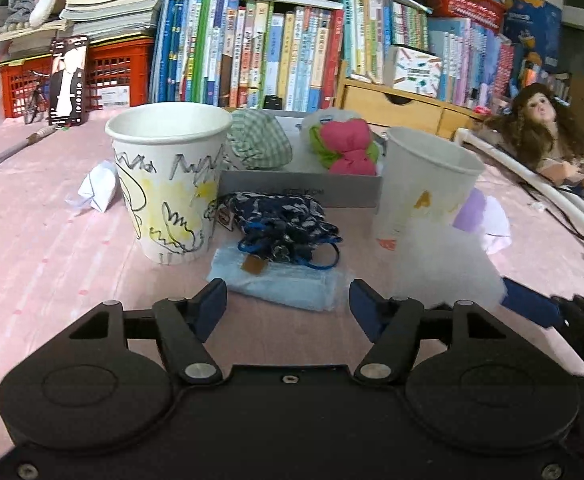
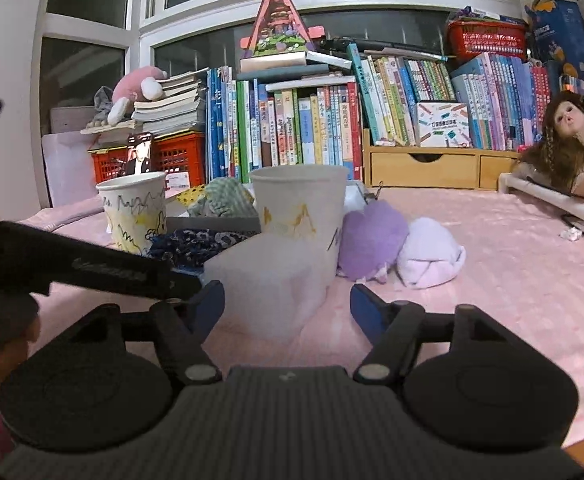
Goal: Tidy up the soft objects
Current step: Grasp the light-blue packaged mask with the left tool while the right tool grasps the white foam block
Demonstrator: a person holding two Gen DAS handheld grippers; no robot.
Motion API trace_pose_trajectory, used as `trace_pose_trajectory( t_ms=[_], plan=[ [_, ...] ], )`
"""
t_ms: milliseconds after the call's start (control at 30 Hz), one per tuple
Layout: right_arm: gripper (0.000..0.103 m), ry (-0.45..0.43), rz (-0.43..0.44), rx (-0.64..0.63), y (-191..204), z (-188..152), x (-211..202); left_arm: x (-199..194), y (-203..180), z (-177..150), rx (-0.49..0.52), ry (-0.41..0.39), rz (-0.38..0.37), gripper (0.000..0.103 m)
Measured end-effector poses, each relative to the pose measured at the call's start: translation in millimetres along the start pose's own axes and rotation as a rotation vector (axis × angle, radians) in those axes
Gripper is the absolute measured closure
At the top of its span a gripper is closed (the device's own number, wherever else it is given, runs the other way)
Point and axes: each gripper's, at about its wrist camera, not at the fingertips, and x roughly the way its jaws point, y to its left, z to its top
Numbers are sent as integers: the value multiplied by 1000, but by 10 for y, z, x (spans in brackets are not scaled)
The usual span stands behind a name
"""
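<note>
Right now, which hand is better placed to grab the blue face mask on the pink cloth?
Left. The left claw sits open right in front of the mask, while the right claw faces a white block.

We noted a pink tablecloth (image 1: 52, 248), a white cup (image 1: 168, 184) scribbled black and yellow, and a green-checked cloth (image 1: 258, 142). Beside them lay a navy-and-white patterned pouch (image 1: 280, 220), a pale blue mask (image 1: 292, 284) and a purple bundle (image 2: 369, 240).

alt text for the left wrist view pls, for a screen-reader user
The left tongs stand open just short of a folded pale blue cloth on a pink table, with a dark blue patterned fabric bundle lying on the cloth. Two scribbled paper cups flank a grey box of soft items; the right tongs close around a white block at right.
</note>
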Motion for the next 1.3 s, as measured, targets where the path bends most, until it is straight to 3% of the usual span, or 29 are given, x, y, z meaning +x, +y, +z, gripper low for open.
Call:
trace_pose_trajectory(
  t_ms=[100, 467, 633, 767, 933, 1300],
  plan=[
    [28, 2, -2, -13, 37, -12, 18, 48, -19, 26, -2, -4, 30, 26],
    [28, 17, -31, -74, 176, -18, 80, 157, -61, 59, 20, -1, 55, 22],
    [20, 23, -54, -134, 277, 6, 127, 206, -61, 70, 47, 4, 71, 15],
    [20, 34, -54, -151, 312, 16, 163, 243, -47, 90, 55, 12, 60, 15],
    [20, 53, -51, -143, 285, 15, 202, 269, -64, 89, 77, 17, 49, 23],
    [22, 59, -52, -99, 246, 26, 235, 162, 5, 83, 63, 24, 31, 25]
  ],
)
